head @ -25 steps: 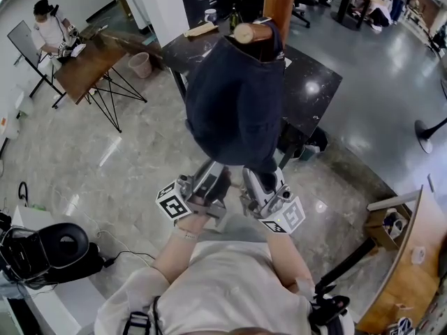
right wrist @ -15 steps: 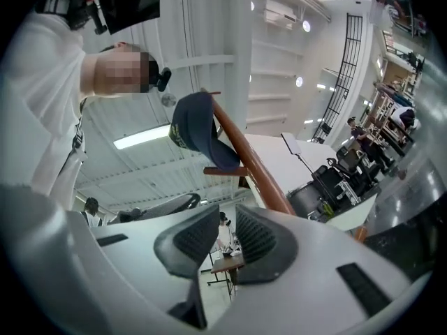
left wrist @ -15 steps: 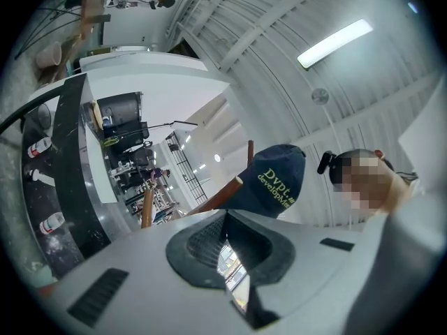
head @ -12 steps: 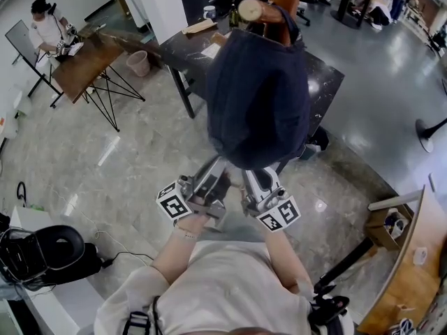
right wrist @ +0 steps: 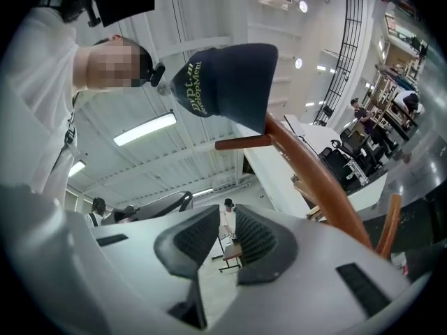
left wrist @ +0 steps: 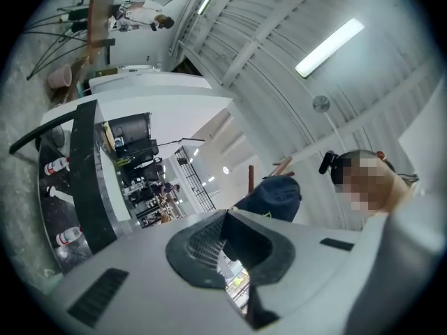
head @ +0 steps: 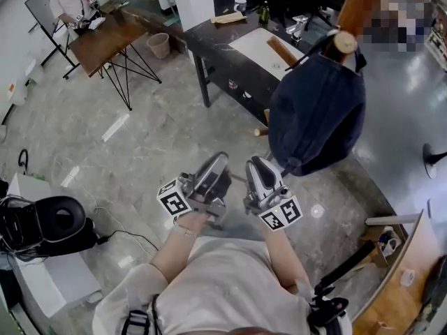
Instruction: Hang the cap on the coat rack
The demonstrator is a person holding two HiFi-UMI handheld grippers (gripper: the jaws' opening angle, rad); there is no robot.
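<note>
**Head view.** The navy cap (head: pixel 318 114) hangs from a round-ended wooden peg (head: pixel 343 42) of the coat rack (head: pixel 360 5). Its crown faces the camera and its lower edge hangs free above the grey marbled floor (head: pixel 140 138). The cap is just off the right end of the dark table (head: pixel 216 51), which carries a pale sheet (head: pixel 258 44). The left tool (head: pixel 213 166) and the right tool (head: pixel 257 166) are held low, side by side and near each other. Both are clear of the cap. The right tool is the nearer to the cap's lower edge but does not touch it.

**Left gripper view.** The jaws of the left tool (left wrist: pixel 227 250) stand a narrow gap apart. Nothing lies between them, and the room shows through the slot. The cap (left wrist: pixel 276 192) is seen beyond them, on the rack.

**Right gripper view.** The jaws of the right tool (right wrist: pixel 222 239) are likewise slightly spread and empty. The cap (right wrist: pixel 223 82) sits at the top of the rack's curved wooden arm (right wrist: pixel 318 187), with yellow lettering on its side.
</note>
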